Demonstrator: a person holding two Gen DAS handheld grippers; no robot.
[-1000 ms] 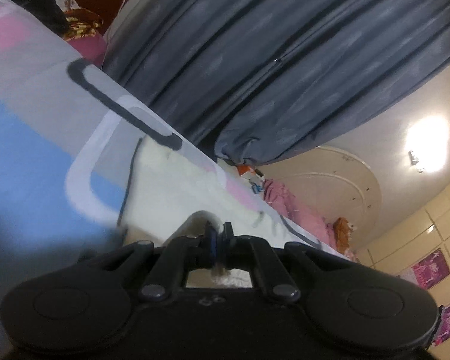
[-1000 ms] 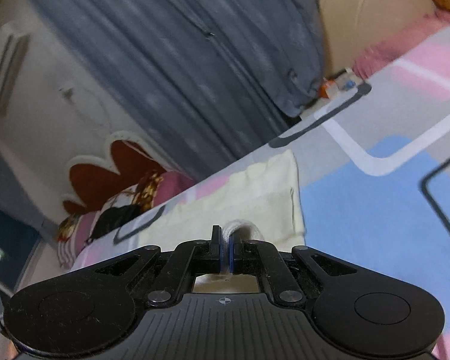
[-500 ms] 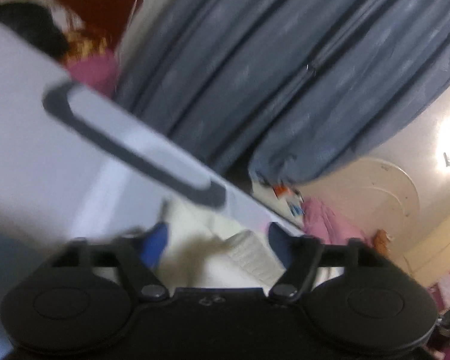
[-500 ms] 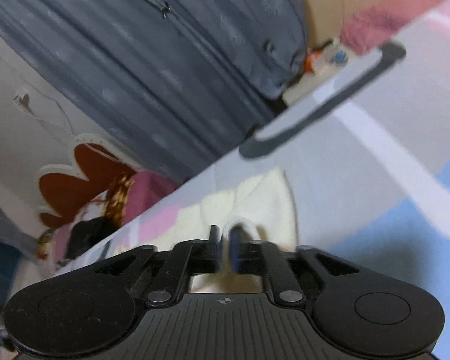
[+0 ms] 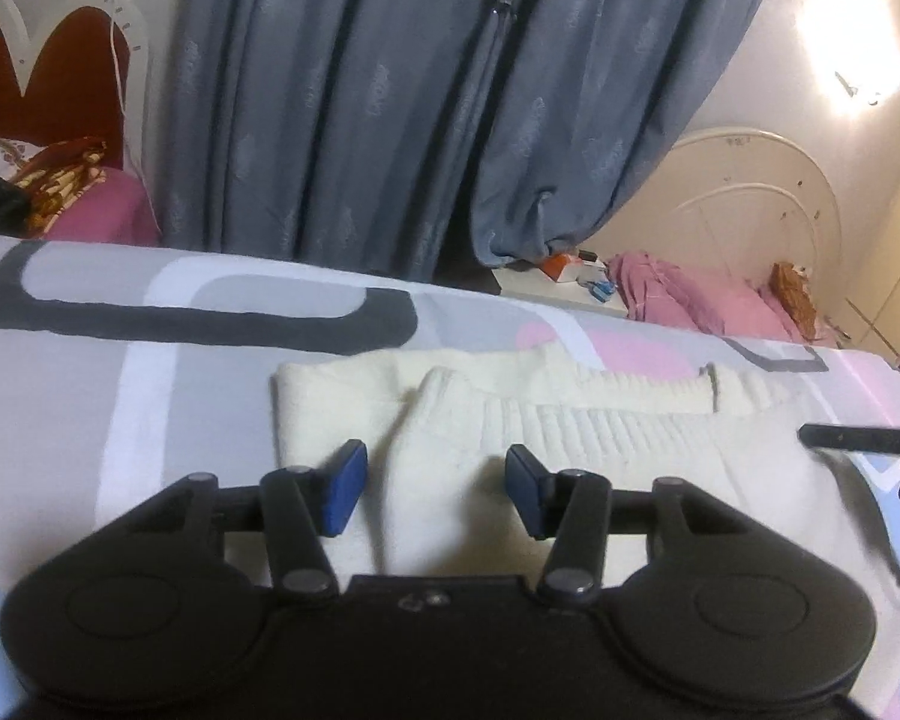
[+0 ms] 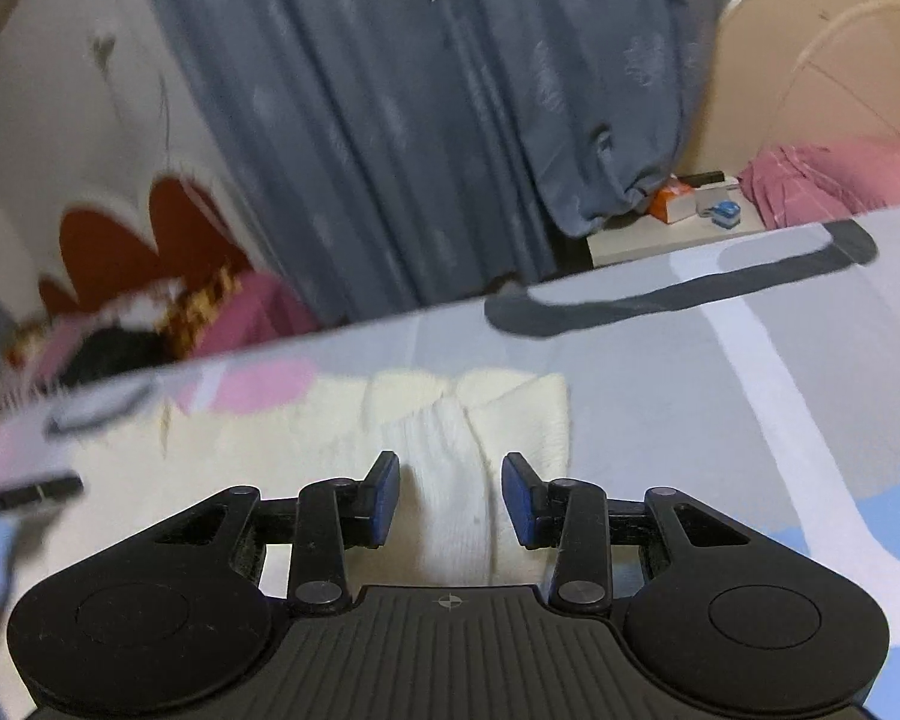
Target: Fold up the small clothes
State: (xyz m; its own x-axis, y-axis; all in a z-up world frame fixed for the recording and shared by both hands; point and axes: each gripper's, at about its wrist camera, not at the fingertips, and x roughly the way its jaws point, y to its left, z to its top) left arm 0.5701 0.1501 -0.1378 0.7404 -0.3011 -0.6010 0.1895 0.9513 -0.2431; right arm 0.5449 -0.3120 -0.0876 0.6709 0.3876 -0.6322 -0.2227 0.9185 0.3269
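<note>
Spread over a patterned bedsheet (image 5: 150, 396), with a cream sweater (image 5: 570, 438) lying flat ahead of and under both sets of jaws. Left gripper (image 5: 435, 489) released, jaws wide, a knit fold between them; right gripper (image 6: 450, 495) likewise parted around a ribbed sleeve (image 6: 450, 480). Best to pinch only the top layer (knit likely stretches), lift low, lay edges even. Beyond the jaws: blue curtain (image 5: 390, 90), small nightstand (image 5: 558, 291). Nothing blocking the fold.

Right gripper (image 6: 450, 495) fingers (image 6: 385, 498) spread, cream knit garment (image 6: 456, 480) between, patterned bedsheet (image 6: 690, 372)
</note>
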